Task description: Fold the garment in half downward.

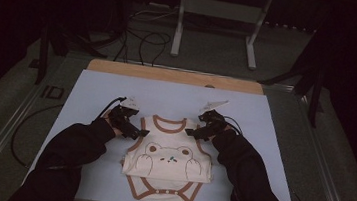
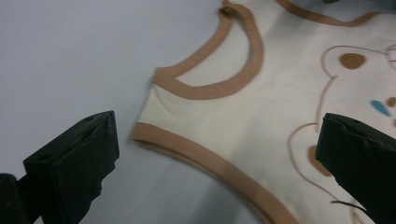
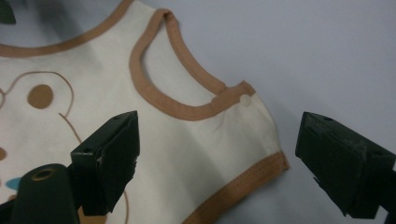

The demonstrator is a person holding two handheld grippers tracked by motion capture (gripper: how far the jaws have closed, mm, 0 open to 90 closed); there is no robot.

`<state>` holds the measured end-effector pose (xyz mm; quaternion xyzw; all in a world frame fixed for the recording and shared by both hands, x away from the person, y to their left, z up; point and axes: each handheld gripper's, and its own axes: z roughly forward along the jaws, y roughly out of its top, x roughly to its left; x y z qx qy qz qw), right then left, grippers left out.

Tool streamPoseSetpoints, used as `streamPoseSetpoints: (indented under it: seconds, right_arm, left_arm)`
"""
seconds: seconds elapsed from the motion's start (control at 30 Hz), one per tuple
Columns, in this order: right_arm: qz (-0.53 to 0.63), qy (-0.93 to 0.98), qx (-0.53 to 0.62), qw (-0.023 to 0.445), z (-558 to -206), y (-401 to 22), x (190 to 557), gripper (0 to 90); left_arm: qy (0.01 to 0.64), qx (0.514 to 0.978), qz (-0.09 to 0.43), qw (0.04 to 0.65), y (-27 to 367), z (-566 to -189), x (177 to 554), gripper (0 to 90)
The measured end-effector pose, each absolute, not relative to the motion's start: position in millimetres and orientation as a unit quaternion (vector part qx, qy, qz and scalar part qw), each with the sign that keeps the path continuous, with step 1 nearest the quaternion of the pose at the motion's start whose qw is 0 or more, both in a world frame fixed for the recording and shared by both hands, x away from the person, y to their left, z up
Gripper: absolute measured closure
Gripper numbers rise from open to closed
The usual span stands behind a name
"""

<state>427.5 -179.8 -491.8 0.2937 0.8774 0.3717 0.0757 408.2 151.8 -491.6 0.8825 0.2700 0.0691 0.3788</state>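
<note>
**Infant bodysuit, cream with tan trim: laid out for folding**

Room: dark surroundings are enclosing the work area; a grey floor with loose cables (image 1: 145, 41) and the legs of a white metal stand (image 1: 216, 29) is showing beyond the far edge.

Surface: a pale blue mat (image 1: 92, 91) is covering the table, with a strip of wooden board (image 1: 174, 75) lying exposed along the far side. It is looking smooth and matte, so fabric should be sliding over it readily.

Item: the bodysuit (image 1: 170, 162) is lying flat near the middle of the mat, toward the person's side, neck opening pointing away, bear print facing up. The lower part is appearing folded, with the snap crotch flap showing below. Judged light, soft and limp: it is likely to be drooping and bunching wherever unsupported, with no breakage risk. The stitched tan binding at shoulder and armhole is looking like the firmest place to pinch.

Left gripper (image 1: 131, 125): hovering at the garment's left shoulder, jaws spread wide and holding nothing; in the left gripper view the sleeve hem (image 2: 187, 149) is lying between them.

Right gripper (image 1: 198, 128): hovering at the right shoulder, jaws likewise spread and empty, straddling the sleeve corner (image 3: 261, 158) in the right gripper view
</note>
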Motion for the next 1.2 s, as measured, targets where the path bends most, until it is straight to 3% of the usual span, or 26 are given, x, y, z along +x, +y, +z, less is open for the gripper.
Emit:
streamPoseSetpoints:
  seconds: [0.37,0.63,0.87,1.2]
  right_arm:
    - [0.354,0.880,0.306,0.079,-502,-178,440,13.4]
    - [0.335,0.888,0.302,0.090,-506,-174,444,13.8]
    - [0.337,0.885,0.309,0.085,-507,-173,452,14.1]
    - [0.330,0.889,0.306,0.091,-510,-178,455,20.9]
  left_arm:
    - [0.269,0.890,0.072,0.362,151,-503,423,0.5]
    - [0.280,0.891,0.065,0.352,149,-509,433,14.7]
    - [0.286,0.893,0.053,0.343,147,-514,442,20.3]
    - [0.287,0.894,0.062,0.339,142,-517,445,52.5]
